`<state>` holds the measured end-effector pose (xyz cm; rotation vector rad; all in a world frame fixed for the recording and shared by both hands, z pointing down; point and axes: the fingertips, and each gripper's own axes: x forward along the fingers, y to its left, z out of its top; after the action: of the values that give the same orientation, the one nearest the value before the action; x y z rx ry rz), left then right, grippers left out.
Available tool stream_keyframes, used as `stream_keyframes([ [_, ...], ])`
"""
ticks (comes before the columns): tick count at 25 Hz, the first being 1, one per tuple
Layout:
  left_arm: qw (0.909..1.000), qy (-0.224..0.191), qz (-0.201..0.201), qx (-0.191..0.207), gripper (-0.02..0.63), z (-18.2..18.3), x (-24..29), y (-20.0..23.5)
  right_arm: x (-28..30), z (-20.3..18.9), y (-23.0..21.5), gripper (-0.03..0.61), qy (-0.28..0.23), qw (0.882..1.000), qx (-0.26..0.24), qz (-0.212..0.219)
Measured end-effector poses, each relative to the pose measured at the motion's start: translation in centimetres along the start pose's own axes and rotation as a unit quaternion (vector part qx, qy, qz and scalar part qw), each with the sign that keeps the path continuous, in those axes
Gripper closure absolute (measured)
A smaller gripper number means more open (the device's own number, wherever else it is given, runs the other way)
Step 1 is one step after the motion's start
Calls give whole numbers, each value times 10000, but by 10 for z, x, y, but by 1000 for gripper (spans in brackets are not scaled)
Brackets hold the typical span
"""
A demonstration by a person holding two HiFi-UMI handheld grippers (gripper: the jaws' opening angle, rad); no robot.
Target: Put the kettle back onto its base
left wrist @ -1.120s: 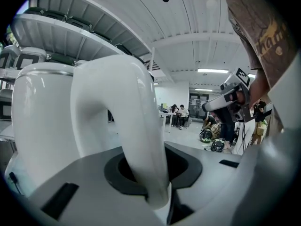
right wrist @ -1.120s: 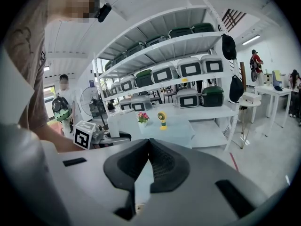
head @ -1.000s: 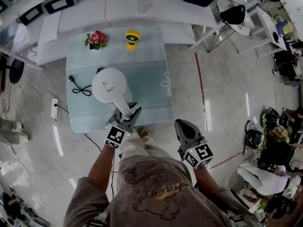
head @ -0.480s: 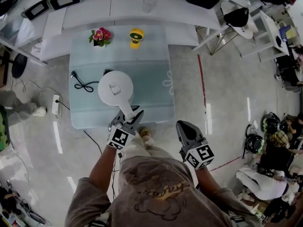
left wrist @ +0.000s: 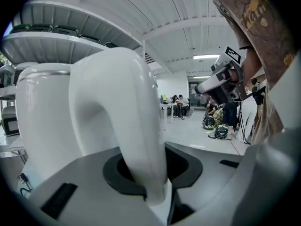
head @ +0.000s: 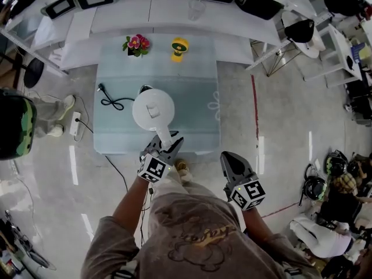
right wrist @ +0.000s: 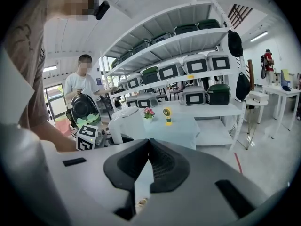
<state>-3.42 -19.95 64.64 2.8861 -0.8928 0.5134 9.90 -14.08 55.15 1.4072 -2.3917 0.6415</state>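
A white kettle (head: 153, 109) is over the pale blue table (head: 192, 121), and its curved handle (left wrist: 127, 126) fills the left gripper view. My left gripper (head: 167, 141) is closed on that handle near the table's front edge; its jaws are opening slightly, with the handle still between the pads. The black base (head: 144, 88) shows only as a dark rim behind the kettle, and its cord (head: 111, 102) trails left. My right gripper (head: 228, 158) hangs off the table's front right corner, shut and empty. The right gripper view shows the kettle (right wrist: 123, 121) at left.
A flower pot (head: 137, 42) and a small yellow fan (head: 179, 47) stand at the table's far edge. White shelving (head: 174, 4) with cases runs behind it. A power strip (head: 76, 124) lies on the floor at left, next to a person's feet (head: 58, 115).
The kettle and my left gripper have sunk a little and come slightly toward the table's front edge. The right gripper has stayed put. A person on the floor at left has walked farther up.
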Motion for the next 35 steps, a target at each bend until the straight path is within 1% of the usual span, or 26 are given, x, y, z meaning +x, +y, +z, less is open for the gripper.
stream_keyframes([
  [4, 9998, 118, 121, -114, 499, -4, -3, 3, 3, 1, 4, 578, -41, 9999, -35, 123],
  [10, 9976, 369, 271, -523, 397, -13, -22, 3, 6, 0, 9, 578, -85, 9994, -96, 310],
  [13, 9954, 452, 427, -735, 380, -11, -42, 5, 9, 3, 12, 578, -150, 9989, -143, 429],
  [15, 9936, 412, 579, -878, 377, -2, -59, 9, 11, 7, 14, 577, -214, 9983, -179, 521],
  [20, 9897, 124, 990, -1029, 376, 41, -104, 19, 21, 23, 28, 578, -423, 9954, -302, 799],
  [25, 9823, -273, 1349, -1271, 376, 93, -140, 25, 26, 50, 46, 578, -697, 9914, -444, 1014],
  [30, 9770, -709, 1627, -1183, 376, 141, -163, 27, 22, 83, 58, 578, -1080, 9863, -578, 1103],
  [35, 9704, -1044, 1867, -1118, 376, 169, -184, 30, 14, 107, 64, 578, -1374, 9827, -680, 1035],
])
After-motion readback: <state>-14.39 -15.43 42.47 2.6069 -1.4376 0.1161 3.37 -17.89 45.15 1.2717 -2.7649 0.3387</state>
